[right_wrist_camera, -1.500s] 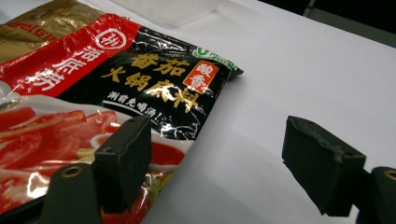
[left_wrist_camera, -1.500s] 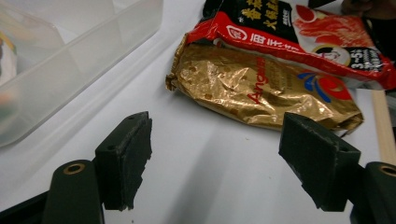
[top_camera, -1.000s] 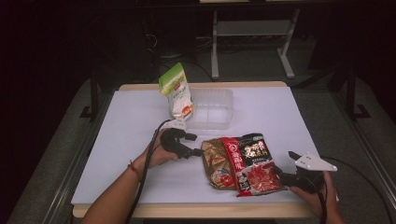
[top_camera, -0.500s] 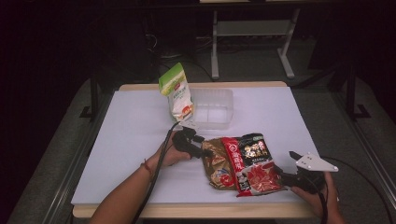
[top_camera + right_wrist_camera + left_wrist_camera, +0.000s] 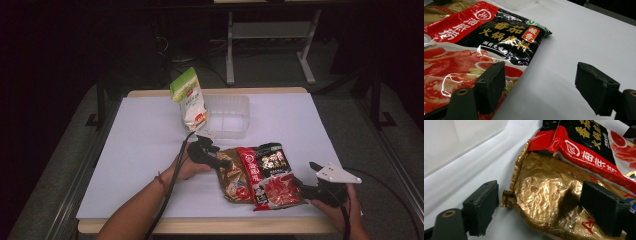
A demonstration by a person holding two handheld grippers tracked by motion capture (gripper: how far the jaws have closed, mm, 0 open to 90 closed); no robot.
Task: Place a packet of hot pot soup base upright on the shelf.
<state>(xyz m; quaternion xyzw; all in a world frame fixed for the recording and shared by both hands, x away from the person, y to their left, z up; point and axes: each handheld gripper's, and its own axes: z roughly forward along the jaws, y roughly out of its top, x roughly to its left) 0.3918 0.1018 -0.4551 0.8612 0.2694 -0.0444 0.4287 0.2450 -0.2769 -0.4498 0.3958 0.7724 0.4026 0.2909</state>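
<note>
You've got the white table (image 5: 140,150) in front of you, and on it, toward twelve o'clock, the clear plastic tray (image 5: 231,116) with the green-topped white pouch (image 5: 187,100) standing propped against its nine o'clock wall. Nearer you lie the two flat packets: the red-and-black soup-base packet (image 5: 270,175) overlapping the gold foil packet (image 5: 231,175) on its three o'clock side. The gold one lies flat at about the middle of the near half of the table, its long axis running from twelve to six o'clock with a slight lean, and its crimped top edge pointing toward the tray. Now your left gripper (image 5: 212,155) is right at that upper corner, jaws spread wide; in the left gripper view the gold foil packet (image 5: 554,202) sits between them, one pad on the table just beside the crimp, the other over the foil, nothing pinched yet. So I'd call this the approach to a grasp: next you want to ease forward over the crimp and close on that edge, keeping clear of the red packet's overlap. Your right gripper (image 5: 312,187) waits wide open at the red packet's four o'clock corner, holding nothing.
</note>
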